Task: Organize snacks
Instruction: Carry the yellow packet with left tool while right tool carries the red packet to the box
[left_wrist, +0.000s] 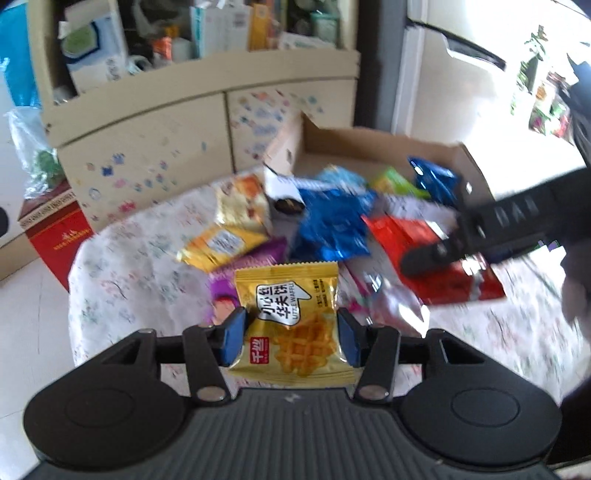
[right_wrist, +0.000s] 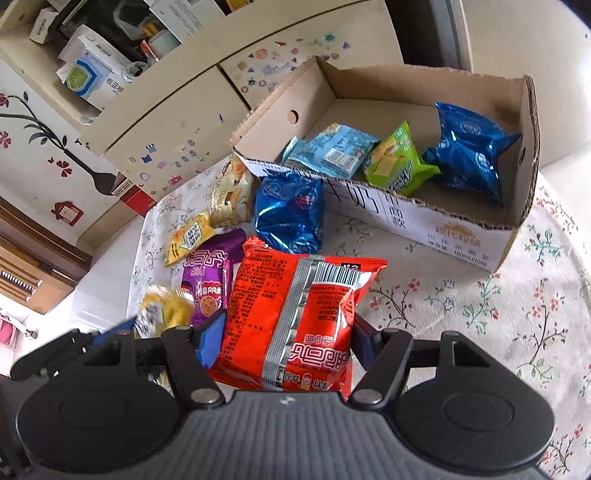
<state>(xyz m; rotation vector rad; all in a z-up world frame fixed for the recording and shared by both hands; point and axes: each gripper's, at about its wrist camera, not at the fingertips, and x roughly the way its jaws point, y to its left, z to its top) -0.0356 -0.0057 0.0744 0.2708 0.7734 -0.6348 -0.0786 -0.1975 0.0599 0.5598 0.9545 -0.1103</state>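
Observation:
My left gripper (left_wrist: 291, 338) is shut on a yellow waffle packet (left_wrist: 291, 317), lifted above the flowered tablecloth (left_wrist: 129, 280). My right gripper (right_wrist: 286, 338) is shut on a big red snack bag (right_wrist: 295, 314), which also shows as a red bag (left_wrist: 424, 251) in the left wrist view under the right gripper's black finger (left_wrist: 480, 229). A cardboard box (right_wrist: 424, 221) at the back of the table holds a light blue packet (right_wrist: 332, 149), a green packet (right_wrist: 397, 162) and a dark blue bag (right_wrist: 469, 147). Loose on the cloth lie another dark blue bag (right_wrist: 291, 210), a purple packet (right_wrist: 207, 280) and yellow packets (right_wrist: 190, 236).
A beige cabinet (right_wrist: 177, 110) with stickers and cluttered shelves stands behind the table. A red carton (left_wrist: 55, 236) sits on the floor at the left. The table edge (left_wrist: 74, 306) drops off to the left; the cloth to the right of the red bag (right_wrist: 480, 314) is bare.

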